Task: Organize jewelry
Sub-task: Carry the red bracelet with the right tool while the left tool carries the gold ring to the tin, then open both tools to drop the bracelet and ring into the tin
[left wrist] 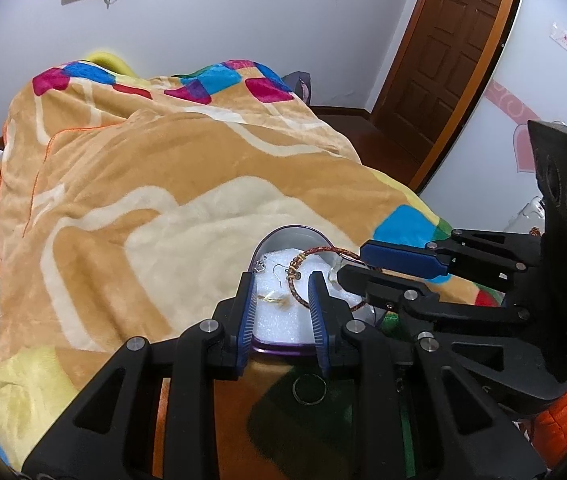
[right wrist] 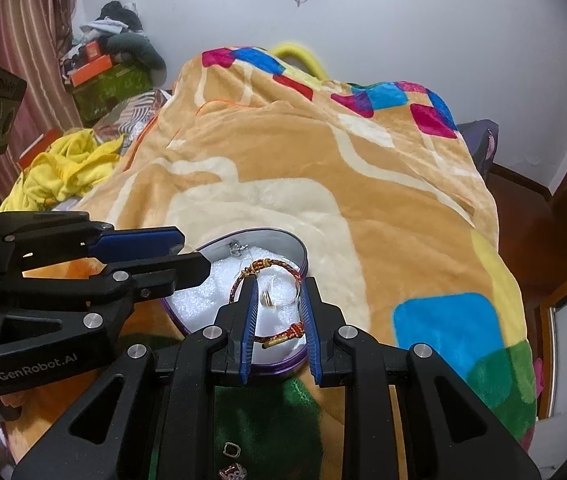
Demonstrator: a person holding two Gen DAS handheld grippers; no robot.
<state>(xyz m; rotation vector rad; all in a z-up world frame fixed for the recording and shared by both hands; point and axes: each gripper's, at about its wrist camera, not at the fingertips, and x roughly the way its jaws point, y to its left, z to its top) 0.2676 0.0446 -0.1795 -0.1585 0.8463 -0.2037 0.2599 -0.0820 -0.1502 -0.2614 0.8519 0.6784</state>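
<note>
White foam lines the purple-rimmed tin (right wrist: 301,258) that sits on the orange and cream fleece blanket (right wrist: 323,184) spread over the bed. On the foam lies a red and gold braided bracelet (right wrist: 283,334), looped from the far part of the tin to its near edge, with a thin gold ring (right wrist: 268,299) inside the loop and a small silver piece (right wrist: 237,247) near the far wall. The right gripper (right wrist: 279,296) hovers over the tin with its blue-padded fingers (right wrist: 249,320) parted on either side of the bracelet, holding nothing. The left gripper (left wrist: 283,292) also stands above the tin, its fingers (left wrist: 245,312) spread apart and empty, framing the foam where a pale earring (left wrist: 271,298) rests. In the left wrist view the bracelet (left wrist: 295,276) shows between the two grippers, and the right gripper (left wrist: 379,264) reaches in from the side. A plain gold ring (left wrist: 309,389) lies on the blanket just in front of the tin, below the left gripper. In the right wrist view a small square ring (right wrist: 229,449) and a red and silver trinket (right wrist: 233,471) lie on the dark green patch near the bottom.
</note>
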